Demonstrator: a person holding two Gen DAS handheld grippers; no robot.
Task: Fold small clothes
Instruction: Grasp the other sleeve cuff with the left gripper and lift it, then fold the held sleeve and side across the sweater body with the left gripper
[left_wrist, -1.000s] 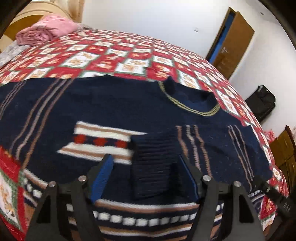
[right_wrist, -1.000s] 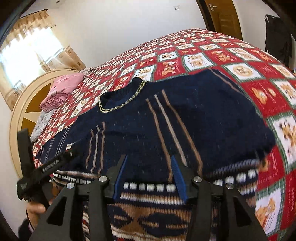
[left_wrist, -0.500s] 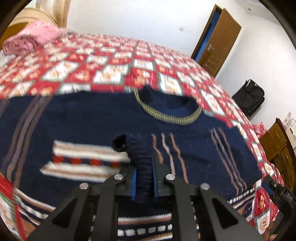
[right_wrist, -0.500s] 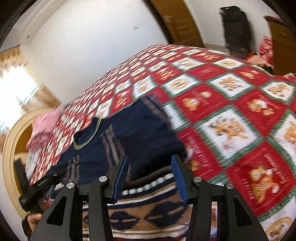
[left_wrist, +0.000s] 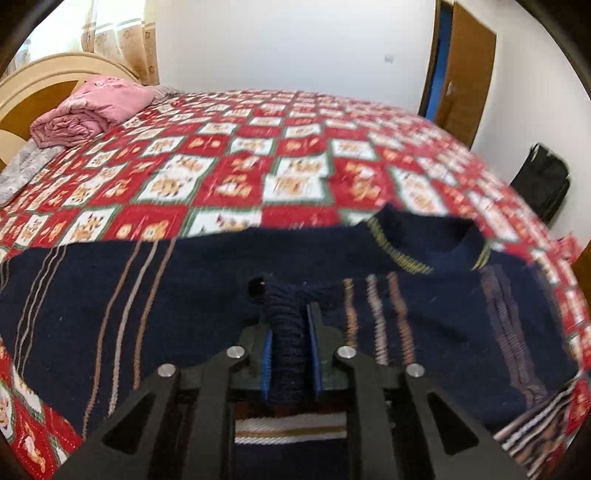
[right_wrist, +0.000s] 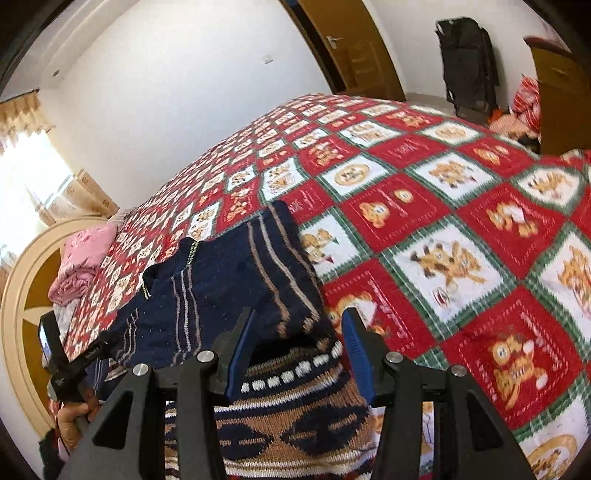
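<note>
A navy knitted sweater (left_wrist: 147, 295) with tan stripes lies flat on the bed, its yellow-edged collar (left_wrist: 424, 240) at the far right. My left gripper (left_wrist: 290, 319) has the ribbed navy sleeve cuff (left_wrist: 280, 295) between its blue pads, lifted over the sweater's body; the pads still press on it while the jaws are opening a little. In the right wrist view, my right gripper (right_wrist: 300, 317) stands open over the sweater's (right_wrist: 229, 280) right edge and patterned hem (right_wrist: 295, 424), gripping nothing. The left gripper (right_wrist: 74, 365) shows at the far left there, in a hand.
A red, white and green patchwork bedspread (left_wrist: 295, 147) covers the bed. A folded pink blanket (left_wrist: 92, 107) lies by the cream headboard (left_wrist: 37, 81). A wooden door (left_wrist: 469, 74) and a black bag (left_wrist: 543, 184) stand past the bed's right side, near a wooden cabinet (right_wrist: 557, 92).
My left gripper closed on the sleeve cuff and carried it up over the sweater's body. My right gripper swung to the sweater's right edge, still open.
</note>
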